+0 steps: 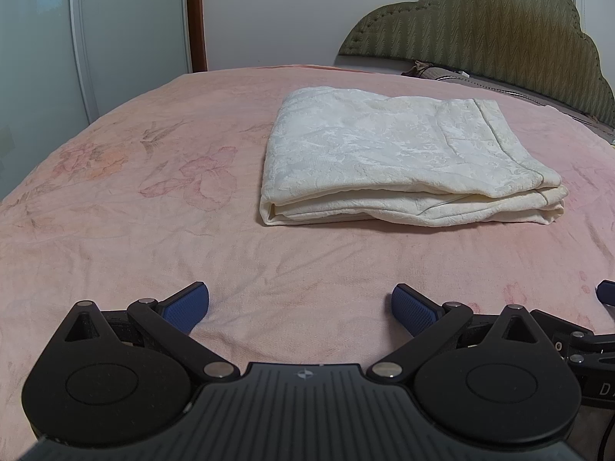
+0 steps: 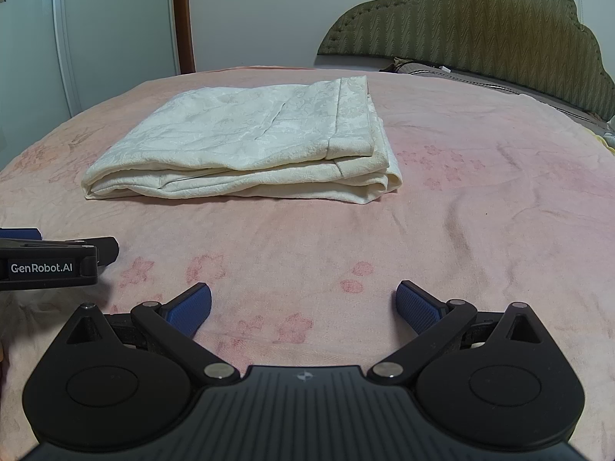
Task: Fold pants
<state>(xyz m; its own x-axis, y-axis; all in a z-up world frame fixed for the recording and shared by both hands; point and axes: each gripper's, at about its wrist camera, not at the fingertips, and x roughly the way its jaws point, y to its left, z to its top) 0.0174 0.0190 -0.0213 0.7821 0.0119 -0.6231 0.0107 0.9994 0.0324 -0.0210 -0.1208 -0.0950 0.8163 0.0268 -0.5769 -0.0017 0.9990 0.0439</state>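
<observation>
Judging from how things lie, the folding step appears to be finished: the pants (image 1: 407,161) are seen as a compact, several-layered rectangle lying flat on the bed (image 1: 153,230), toward its middle and well apart from both tools. No further fold seems to be called for; if anything, only a light smoothing of the top layer or a squaring of the stacked edges would be needed, and for that a hand-held gripper would have to be brought forward over the bare sheet to the near edge of the bundle.

The pants are made of a cream, faintly patterned cloth. A hemmed band and a seam line are visible on the top layer toward the right end, and the stacked layers are exposed along the near side, where the lower ones bulge out slightly beyond the top one. A few soft creases are seen across the upper face.

The pink, flower-printed sheet is wrinkled around the bundle. The left hand-held gripper (image 1: 300,307) is held low over the sheet with its blue pads spread wide and nothing between them; the right hand-held gripper (image 2: 303,307) is likewise released and empty, just beside the left one. A padded olive headboard (image 1: 480,23) and a white wardrobe (image 1: 127,15) are seen beyond the bed.
</observation>
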